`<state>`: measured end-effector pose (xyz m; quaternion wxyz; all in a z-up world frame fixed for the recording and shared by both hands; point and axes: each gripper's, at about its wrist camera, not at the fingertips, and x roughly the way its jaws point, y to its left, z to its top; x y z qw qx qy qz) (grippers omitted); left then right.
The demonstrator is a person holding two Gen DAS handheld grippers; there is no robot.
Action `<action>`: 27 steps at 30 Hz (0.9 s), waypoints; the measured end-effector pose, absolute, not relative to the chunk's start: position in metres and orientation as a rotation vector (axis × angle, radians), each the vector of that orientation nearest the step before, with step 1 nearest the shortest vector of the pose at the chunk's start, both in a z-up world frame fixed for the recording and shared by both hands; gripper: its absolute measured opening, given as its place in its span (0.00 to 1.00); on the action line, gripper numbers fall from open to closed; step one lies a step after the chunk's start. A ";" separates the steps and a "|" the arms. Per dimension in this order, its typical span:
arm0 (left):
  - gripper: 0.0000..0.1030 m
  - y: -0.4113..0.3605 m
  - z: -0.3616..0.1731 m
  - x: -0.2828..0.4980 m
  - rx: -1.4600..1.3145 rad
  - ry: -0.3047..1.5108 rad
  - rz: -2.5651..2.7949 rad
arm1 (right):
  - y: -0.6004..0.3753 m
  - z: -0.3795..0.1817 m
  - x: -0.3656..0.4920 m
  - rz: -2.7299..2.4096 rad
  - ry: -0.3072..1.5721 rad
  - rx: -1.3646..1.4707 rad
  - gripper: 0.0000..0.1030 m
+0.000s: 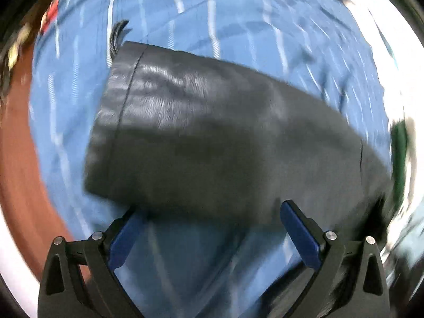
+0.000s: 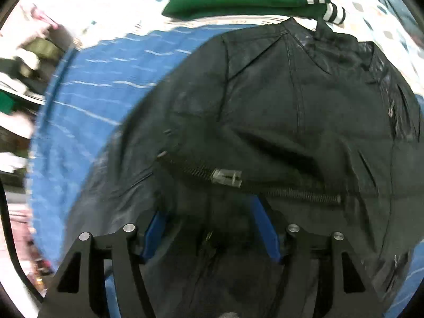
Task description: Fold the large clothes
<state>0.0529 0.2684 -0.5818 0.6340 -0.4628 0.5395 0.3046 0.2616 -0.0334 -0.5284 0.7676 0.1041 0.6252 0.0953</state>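
Two blurred fisheye views down along handheld grippers, over a black leather jacket (image 2: 278, 111) spread on a blue cloth with thin pale stripes (image 2: 87, 98).

Left wrist view: one black sleeve (image 1: 212, 137) lying diagonally across the blue cloth, its cuff end toward the upper left, the far end running out of frame at the right. Left gripper (image 1: 212, 212) at the bottom edge, jaws spread wide, blue pads (image 1: 299, 235) showing, nothing between them but blurred cloth; the tip of the left finger partly hidden at the sleeve's lower edge, contact hard to judge. A small dark ribbed scrap just above the cuff, too smeared to identify. Red-brown floor (image 1: 23, 180) at the left margin.

Right wrist view: jacket body filling most of the frame, collar toward the top, a metal zip (image 2: 228, 179) with its clear puller running across the middle. Right gripper (image 2: 209, 213) low in frame, jaws apart, fingertips lost in dark leather folds; black material lying between the blue pads, no visible pinch. Beyond the collar, a folded green garment with white-striped cuffs (image 2: 238, 2) under something white, cut off at the top. Left-edge clutter unreadable.
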 end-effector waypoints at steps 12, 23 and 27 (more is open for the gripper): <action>0.63 0.341 -0.578 0.086 -1.024 1.111 0.947 | -0.109 -0.525 0.267 0.086 1.425 0.450 0.64; 0.59 0.316 -0.582 0.017 -1.425 0.944 0.676 | -0.088 -0.518 0.282 0.126 1.422 0.495 0.64; 0.59 0.302 -0.570 0.030 -1.363 0.923 0.714 | -0.089 -0.523 0.280 0.115 1.439 0.478 0.64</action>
